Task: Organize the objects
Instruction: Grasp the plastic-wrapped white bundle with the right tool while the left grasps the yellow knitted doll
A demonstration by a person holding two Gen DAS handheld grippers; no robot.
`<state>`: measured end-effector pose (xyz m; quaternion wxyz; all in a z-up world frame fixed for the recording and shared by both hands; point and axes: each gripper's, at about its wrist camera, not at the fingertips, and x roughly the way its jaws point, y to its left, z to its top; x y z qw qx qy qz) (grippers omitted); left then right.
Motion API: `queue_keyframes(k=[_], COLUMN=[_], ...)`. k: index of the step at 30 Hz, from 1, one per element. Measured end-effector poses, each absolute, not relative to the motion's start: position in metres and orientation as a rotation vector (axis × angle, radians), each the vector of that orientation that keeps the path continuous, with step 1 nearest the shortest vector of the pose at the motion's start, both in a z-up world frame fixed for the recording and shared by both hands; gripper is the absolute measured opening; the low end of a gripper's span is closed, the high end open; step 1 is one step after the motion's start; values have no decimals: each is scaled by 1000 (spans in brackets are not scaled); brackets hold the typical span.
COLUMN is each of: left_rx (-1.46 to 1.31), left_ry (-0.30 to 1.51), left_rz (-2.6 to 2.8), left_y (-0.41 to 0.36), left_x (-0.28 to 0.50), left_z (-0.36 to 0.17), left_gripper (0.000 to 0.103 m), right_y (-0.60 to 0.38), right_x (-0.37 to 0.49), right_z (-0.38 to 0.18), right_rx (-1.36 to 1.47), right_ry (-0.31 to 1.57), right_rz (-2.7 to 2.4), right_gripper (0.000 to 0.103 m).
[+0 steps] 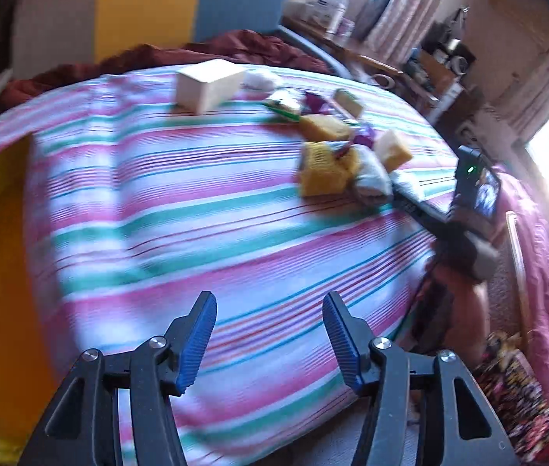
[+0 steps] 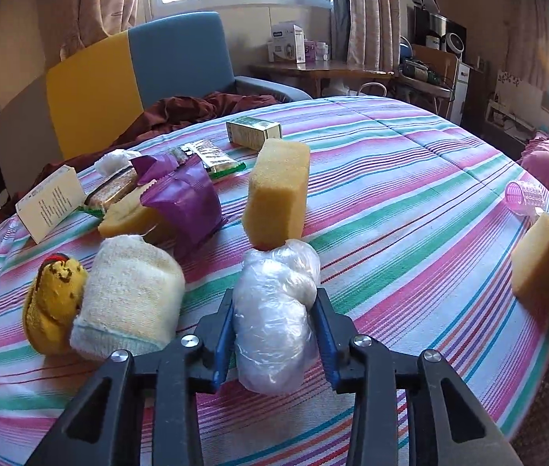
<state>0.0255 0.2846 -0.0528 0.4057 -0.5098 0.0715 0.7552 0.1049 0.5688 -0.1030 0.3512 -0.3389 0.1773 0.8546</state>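
Observation:
My right gripper [image 2: 274,303] is shut on a clear plastic-wrapped white bundle [image 2: 274,310] just above the striped bedspread [image 2: 410,194]. A yellow sponge [image 2: 278,194] stands on end right beyond it. To its left lie a cream cloth roll [image 2: 130,295], a yellow sock [image 2: 54,299], a purple wrapper [image 2: 185,194] and snack bars [image 2: 212,157]. My left gripper [image 1: 268,306] is open and empty over bare bedspread [image 1: 157,213], far from the pile [image 1: 332,155]. The right gripper [image 1: 410,194] shows in the left wrist view at the pile's right edge.
A white box [image 1: 208,83] lies on the far side of the bed; it also shows in the right wrist view [image 2: 51,202]. A small green-printed carton [image 2: 253,132], another sponge [image 2: 546,272] and a pink hair roller [image 2: 525,196] lie near the right edge. A yellow-blue chair [image 2: 138,77] stands behind.

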Motion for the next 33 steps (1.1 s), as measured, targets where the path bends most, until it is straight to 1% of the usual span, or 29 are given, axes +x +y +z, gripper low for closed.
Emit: queue_keyframes(k=[2,4,5,6,11,15,21,26,29,32,33], left_rx=[-1264,-1237,-1233,-1218,-1095,-996,-865,-836,-852,-898,-902], left_ry=[186,197,203,212,280,502,606,645,636,563,543], left_rz=[1875,1864,1869,1881,1910,1888,1819,1781,1778,1768,1772], left_y=[302,320,328,334,372,411,438,455,459,457,455], left_x=[20,14,10,6,-12,-16,-17,-14,-14,-16,-16], left_z=[-57,-61,-62,-62,-61,-73,-79,-90,-98,-105,-106], left_gripper=[58,64,69,71,71,71,71,72,72,59,58], right_y=[569,568,568,568,568,568,568,568,568,567,567], right_x=[106,106,106,106,106,107,106,107,106,107,107], right_z=[-103,-103,-103,-103,-104,-104,-106,-106,-106,-106,-106], right_rx=[-871,-865,-863,-862,-855,-854,-847,-848,-849,-848,-846], right_ry=[459,459,461,462,463,462,471,465,463,463,464], right_rz=[2214,2216,2217,2217,2221,2221,2228,2225,2225,2226,2227], right_gripper=[39,39,39,39,40,40,41,41,41,41,41])
